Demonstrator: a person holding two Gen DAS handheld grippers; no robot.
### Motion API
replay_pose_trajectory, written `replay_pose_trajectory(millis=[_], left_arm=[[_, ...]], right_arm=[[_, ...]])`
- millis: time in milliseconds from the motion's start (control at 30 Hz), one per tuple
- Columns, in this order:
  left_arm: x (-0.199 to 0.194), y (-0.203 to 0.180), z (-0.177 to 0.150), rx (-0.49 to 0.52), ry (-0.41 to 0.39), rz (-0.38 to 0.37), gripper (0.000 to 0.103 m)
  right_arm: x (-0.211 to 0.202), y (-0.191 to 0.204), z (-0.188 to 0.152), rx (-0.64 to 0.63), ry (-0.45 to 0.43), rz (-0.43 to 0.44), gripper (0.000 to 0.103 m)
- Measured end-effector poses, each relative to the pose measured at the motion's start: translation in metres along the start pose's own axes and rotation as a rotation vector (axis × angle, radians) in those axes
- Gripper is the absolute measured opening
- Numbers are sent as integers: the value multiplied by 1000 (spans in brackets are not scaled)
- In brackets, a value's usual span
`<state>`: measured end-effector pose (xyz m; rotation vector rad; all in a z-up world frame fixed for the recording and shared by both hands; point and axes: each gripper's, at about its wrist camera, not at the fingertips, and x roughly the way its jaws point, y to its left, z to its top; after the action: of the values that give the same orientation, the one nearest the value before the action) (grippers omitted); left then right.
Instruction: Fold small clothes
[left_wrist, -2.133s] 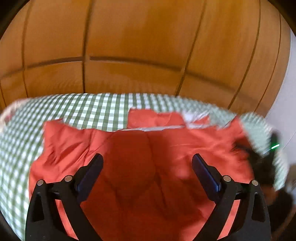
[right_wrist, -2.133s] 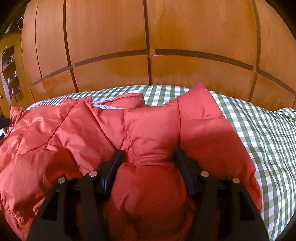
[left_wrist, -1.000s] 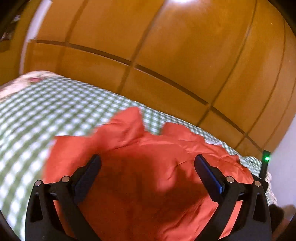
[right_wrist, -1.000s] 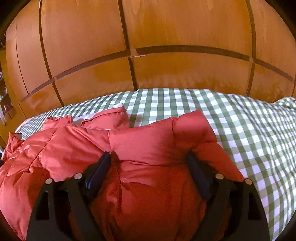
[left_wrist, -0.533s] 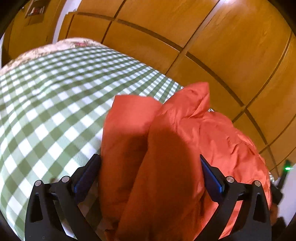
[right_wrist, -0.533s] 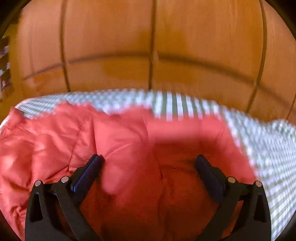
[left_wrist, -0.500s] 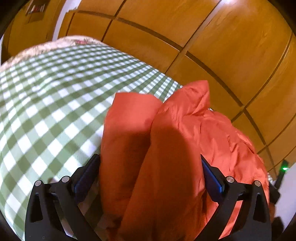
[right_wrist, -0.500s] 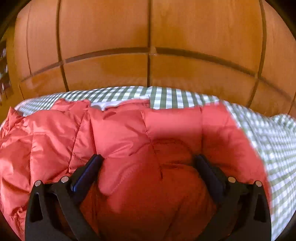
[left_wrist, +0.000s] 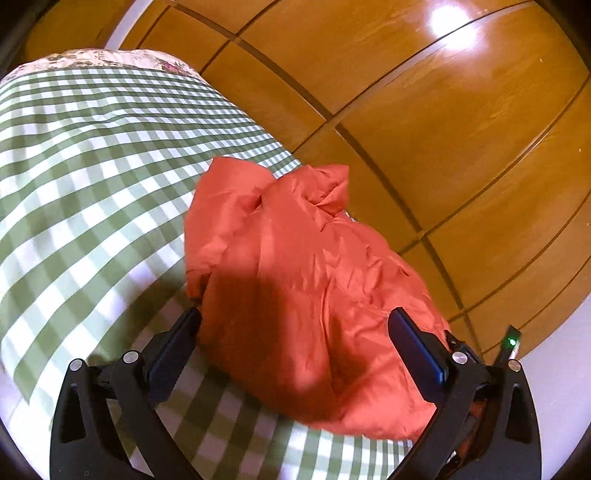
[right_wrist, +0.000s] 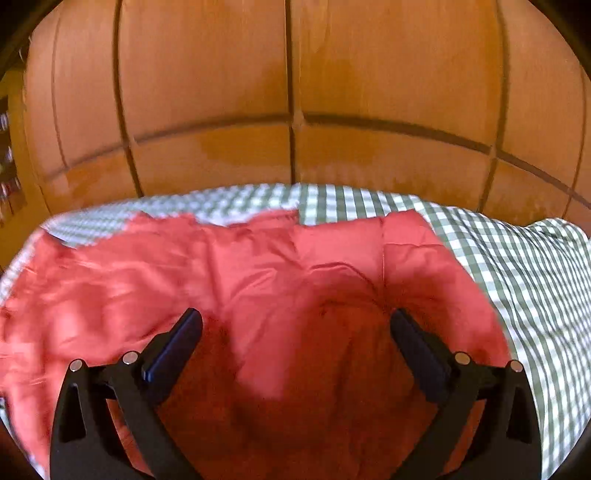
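A red puffy jacket (left_wrist: 306, 273) lies rumpled on the green-and-white checked bed cover (left_wrist: 85, 177). My left gripper (left_wrist: 293, 325) is open, its jaws wide apart at the jacket's near left edge and holding nothing. In the right wrist view the same jacket (right_wrist: 258, 280) spreads across the bed cover (right_wrist: 517, 258). My right gripper (right_wrist: 295, 328) is open just above the jacket's near right part, jaws wide and empty.
Wooden wardrobe panels (left_wrist: 424, 110) stand right behind the bed, also in the right wrist view (right_wrist: 295, 92). A floral pillow edge (left_wrist: 110, 61) lies at the far left of the bed. The other gripper's green light (left_wrist: 511, 339) shows at right.
My left gripper has pulled back from the jacket, which now lies lower and flatter. My right gripper has drawn back slightly; the jacket's right side has spread flatter. Both jaws stayed open.
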<state>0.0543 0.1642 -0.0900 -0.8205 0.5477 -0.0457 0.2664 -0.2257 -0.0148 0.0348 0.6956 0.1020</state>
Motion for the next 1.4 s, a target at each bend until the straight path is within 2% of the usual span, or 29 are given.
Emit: replay_pose_trajectory(millis=[133,267,367,467,500,567,700,800,1067,1133,1167,1200,1233,1267,1300,1367,1400], left_arm=[[-8,-2,-10,-30,11,-42,100],[-12,-7,-30,-60,48,-95,99],[-1,-19,-44,-9,110,-106,99],[10,-25,-44,-5,125,-74,99],[13,-26,-41,-15,119,-65,99],[17,-25,-36,-36,90,-27,99],[23,-15,-23,-103,41,21,99],[30,-8,-14,-151,21,23,99],[40,2,1,-303,-84,-118,99],[44,3,3,-341,-98,-172,91],[47,5,3,-369,-93,-187,82],[49,5,4,-379,-85,-177,67],[54,6,6,-379,-72,-148,58],[56,6,8,-371,-62,-119,38],[59,8,10,-364,-50,-97,33],[56,6,13,-345,-48,-114,28],[52,1,17,-302,-53,-115,26]], right_arm=[[-31,7,-20,-24,-38,-28,101],[-56,11,-37,-21,-83,-4,101],[-59,16,-47,-82,-101,-71,101],[-41,22,-60,-160,-40,-150,101],[-25,24,-67,-186,26,-157,101],[-14,29,-69,-210,81,-170,101],[-15,31,-73,-227,70,-191,101],[-16,30,-73,-222,69,-187,101],[-20,29,-77,-222,59,-187,101],[-21,27,-77,-220,58,-186,101],[-22,27,-78,-221,58,-185,101],[-22,28,-78,-221,57,-186,101],[-22,28,-78,-221,58,-185,101],[-22,28,-78,-222,59,-185,101],[-23,27,-77,-221,61,-182,101],[-27,24,-74,-203,63,-162,101],[-34,20,-70,-177,51,-142,101]])
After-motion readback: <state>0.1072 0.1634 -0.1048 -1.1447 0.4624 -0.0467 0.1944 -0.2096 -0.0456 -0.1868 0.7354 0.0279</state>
